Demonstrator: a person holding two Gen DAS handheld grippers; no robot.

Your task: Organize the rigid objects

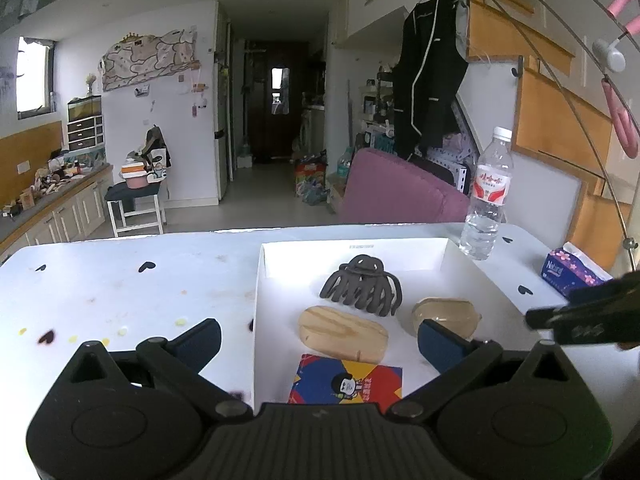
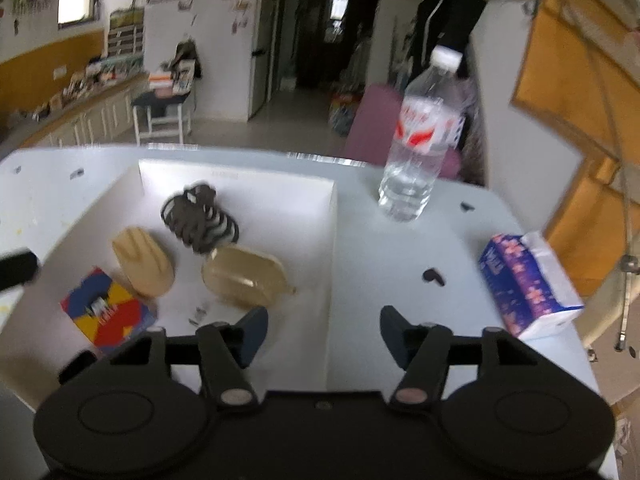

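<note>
Translucent amber case [image 2: 244,278] lies in white tray [image 2: 312,240], just ahead-left of right gripper [image 2: 324,334], long axis running left-right across the view. Right gripper spread, nothing between pads, straddling tray's right wall. Left gripper [image 1: 320,342] also wide, empty, over wooden block [image 1: 343,334] and card box [image 1: 346,380]. Right hand nearer to case.
</note>
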